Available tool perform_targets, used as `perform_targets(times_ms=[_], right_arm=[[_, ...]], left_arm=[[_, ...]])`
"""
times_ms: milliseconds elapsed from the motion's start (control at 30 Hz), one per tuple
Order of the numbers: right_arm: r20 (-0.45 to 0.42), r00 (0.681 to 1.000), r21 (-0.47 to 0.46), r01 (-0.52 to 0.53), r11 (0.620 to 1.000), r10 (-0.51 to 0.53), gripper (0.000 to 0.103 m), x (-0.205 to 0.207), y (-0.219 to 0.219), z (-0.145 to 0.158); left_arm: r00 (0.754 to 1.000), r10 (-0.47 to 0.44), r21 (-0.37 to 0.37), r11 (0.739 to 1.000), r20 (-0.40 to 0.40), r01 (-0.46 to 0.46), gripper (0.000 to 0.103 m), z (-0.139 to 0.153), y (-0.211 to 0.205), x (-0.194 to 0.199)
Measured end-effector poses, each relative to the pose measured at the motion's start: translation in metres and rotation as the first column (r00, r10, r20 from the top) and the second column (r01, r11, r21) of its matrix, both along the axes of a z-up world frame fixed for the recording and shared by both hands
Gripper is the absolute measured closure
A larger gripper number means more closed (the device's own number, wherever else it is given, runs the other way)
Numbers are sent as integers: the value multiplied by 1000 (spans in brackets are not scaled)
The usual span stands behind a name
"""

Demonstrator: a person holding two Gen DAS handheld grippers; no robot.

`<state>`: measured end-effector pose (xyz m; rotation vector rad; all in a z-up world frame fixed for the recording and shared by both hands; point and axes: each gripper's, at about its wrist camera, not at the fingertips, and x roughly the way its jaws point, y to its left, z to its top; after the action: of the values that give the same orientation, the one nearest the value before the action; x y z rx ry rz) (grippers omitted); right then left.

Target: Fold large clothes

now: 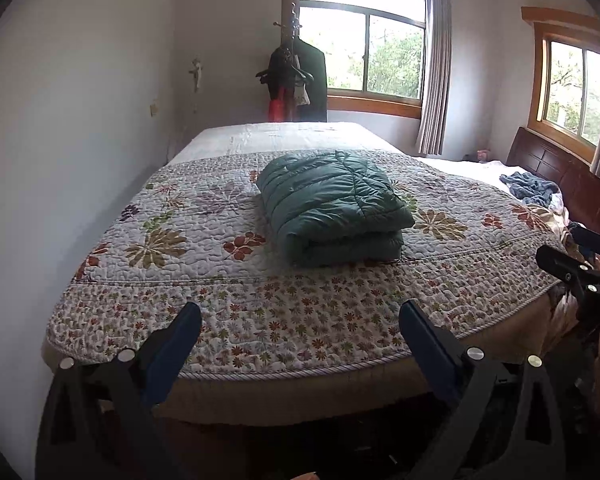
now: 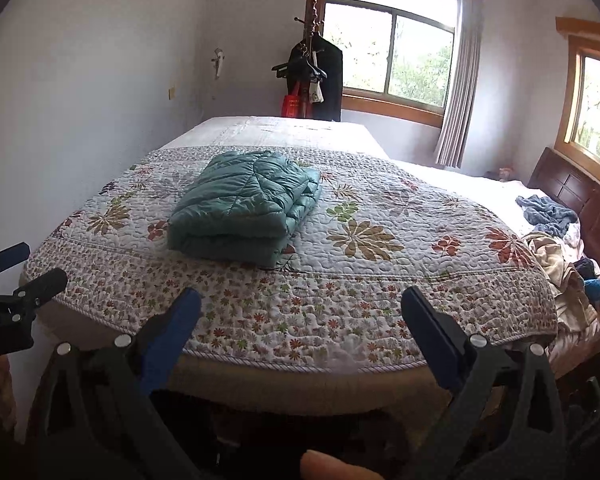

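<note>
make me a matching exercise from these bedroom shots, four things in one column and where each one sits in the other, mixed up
Things:
1. green puffer jacket
2. blue towel
3. coat rack
4. grey curtain

Places:
a. in the far corner by the window
b. folded on the floral quilt
c. hanging at the window's right edge
d. crumpled near the wooden headboard

Pairs: 1-b, 2-d, 3-a, 4-c
</note>
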<state>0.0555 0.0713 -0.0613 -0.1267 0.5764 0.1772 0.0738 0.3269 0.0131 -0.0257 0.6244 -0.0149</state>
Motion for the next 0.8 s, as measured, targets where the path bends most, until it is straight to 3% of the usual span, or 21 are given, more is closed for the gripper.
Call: perform_targets(times_ms=[233, 800], right_arm=[[21, 1000, 15, -19, 1000, 19, 3, -15, -1, 6], [52, 998, 14, 15, 1000, -16, 3, -23, -2, 7]], left_arm=[[999, 20, -20, 1000, 28, -19, 4, 5, 2, -20], [999, 6, -30, 1000, 33, -5, 4, 5, -4, -23]])
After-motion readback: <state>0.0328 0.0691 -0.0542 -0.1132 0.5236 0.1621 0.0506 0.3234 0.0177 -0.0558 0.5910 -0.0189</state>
